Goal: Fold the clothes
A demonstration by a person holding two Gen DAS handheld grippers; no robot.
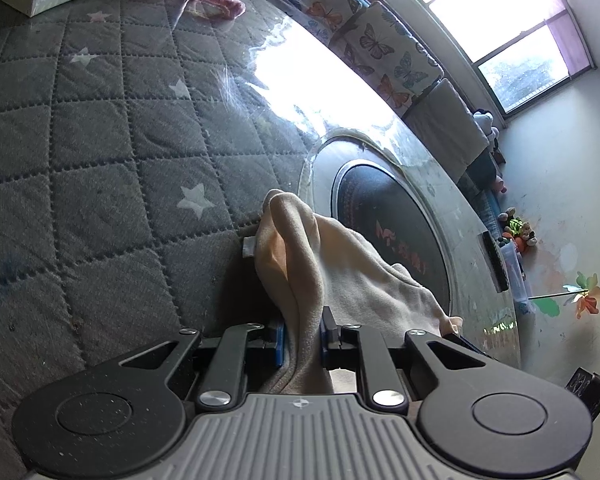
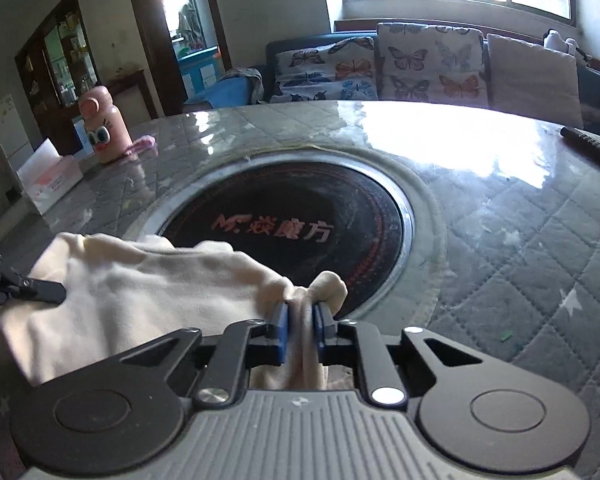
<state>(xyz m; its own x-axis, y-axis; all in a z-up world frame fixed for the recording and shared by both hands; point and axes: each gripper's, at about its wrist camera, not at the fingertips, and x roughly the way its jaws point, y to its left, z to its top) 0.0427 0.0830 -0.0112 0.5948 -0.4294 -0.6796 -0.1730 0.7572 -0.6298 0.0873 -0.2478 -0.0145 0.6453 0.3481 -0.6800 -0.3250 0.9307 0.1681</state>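
Observation:
A cream-coloured cloth garment lies bunched at the near edge of a round table covered in grey quilted star fabric. My right gripper is shut on a fold of the garment at its right end. My left gripper is shut on another fold of the same garment, which rises in a hump ahead of the jaws. The left gripper's black body shows at the left edge of the right wrist view, at the garment's other end.
A black round hotplate with a metal rim sits in the table's middle, just beyond the garment. A pink bottle, a tissue pack and a pink band lie at the far left. A dark remote lies far right. A sofa with butterfly cushions stands behind.

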